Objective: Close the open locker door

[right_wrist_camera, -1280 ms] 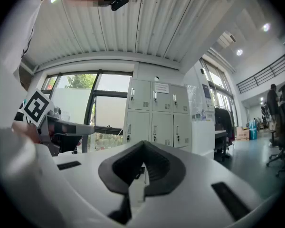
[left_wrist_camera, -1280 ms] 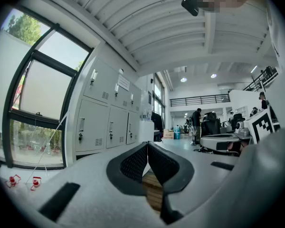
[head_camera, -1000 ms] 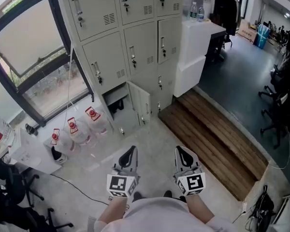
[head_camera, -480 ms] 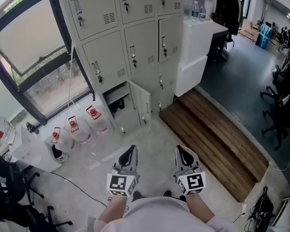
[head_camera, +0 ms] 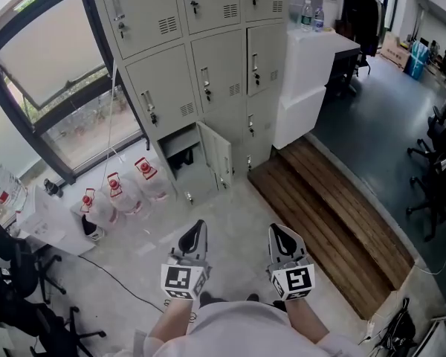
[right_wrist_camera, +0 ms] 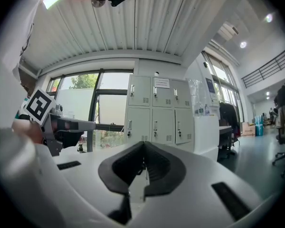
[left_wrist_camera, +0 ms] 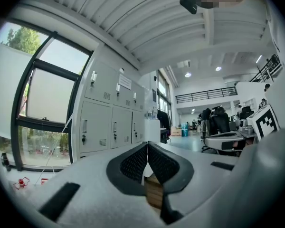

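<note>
Grey locker door (head_camera: 218, 157) stood ajar, far off. Left tool (head_camera: 195, 234) and right tool (head_camera: 282, 236) were both pressed together, holding nothing.

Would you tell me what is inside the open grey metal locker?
The grey metal locker shows pale inner walls and a dark patch; whether that is shadow or an item cannot be told.

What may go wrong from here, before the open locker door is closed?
The open locker door sits low, near the floor, so a push from the shut right gripper may slip off its edge. The water jugs stand on the floor just left of that locker and could be kicked over.
</note>
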### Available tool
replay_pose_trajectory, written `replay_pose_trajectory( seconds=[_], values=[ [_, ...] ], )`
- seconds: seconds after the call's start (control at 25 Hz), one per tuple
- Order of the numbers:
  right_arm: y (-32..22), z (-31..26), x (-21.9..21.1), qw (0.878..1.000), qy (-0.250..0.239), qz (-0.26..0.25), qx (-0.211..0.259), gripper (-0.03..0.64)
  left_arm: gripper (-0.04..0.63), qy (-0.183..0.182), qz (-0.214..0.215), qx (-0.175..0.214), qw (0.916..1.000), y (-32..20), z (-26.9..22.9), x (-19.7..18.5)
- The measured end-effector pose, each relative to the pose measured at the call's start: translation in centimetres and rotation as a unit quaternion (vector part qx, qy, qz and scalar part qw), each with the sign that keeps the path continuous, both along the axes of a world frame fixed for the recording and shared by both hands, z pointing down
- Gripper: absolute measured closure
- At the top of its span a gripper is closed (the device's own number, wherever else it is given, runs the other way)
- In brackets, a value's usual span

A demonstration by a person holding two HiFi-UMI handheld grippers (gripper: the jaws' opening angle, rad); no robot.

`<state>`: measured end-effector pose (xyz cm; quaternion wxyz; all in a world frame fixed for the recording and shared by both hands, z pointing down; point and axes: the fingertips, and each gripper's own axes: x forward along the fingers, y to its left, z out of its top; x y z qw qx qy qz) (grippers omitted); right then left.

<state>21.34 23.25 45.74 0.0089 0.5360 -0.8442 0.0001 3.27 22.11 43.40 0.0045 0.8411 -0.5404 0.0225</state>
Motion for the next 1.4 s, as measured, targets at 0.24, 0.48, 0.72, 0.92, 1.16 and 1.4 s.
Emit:
replay_pose_trajectory(
  seconds=[0.24, 0.48, 0.72, 0.92, 1.16, 1.4],
  values=[
    [-1.9, 0.4, 1.2, 1.000, 0.001, -0.022, -0.005, 0.604, 0.586, 0.007, -0.028, 0.004, 0.9996, -0.9, -0.3, 0.4],
    [-6.2, 0.3, -1.4, 0.999, 0.008, -0.041, 0.004, 0.604, 0.585, -0.001, -0.034, 0.003, 0.9994, -4.3, 0.7, -1.3],
    [-13.3, 1.7, -4.2, 1.000, 0.010, -0.027, -0.007, 0.604, 0.586, 0.010, -0.025, 0.004, 0.9996, -12.5, 2.0, -4.6],
    [-21.9, 1.4, -7.5, 1.000, 0.006, 0.005, -0.007, 0.604, 0.586, 0.007, 0.008, -0.008, 0.9999, -21.7, 2.8, -7.8],
    [-30.7, 0.9, -11.5, 0.999, 0.010, 0.043, -0.003, 0.604, 0.586, 0.001, 0.043, -0.004, 0.9991, -31.0, 1.7, -12.7],
    [-35.8, 0.6, -13.7, 0.998, 0.016, 0.058, -0.005, 0.604, 0.586, 0.014, 0.055, -0.013, 0.9983, -36.7, 1.9, -14.5]
  ],
)
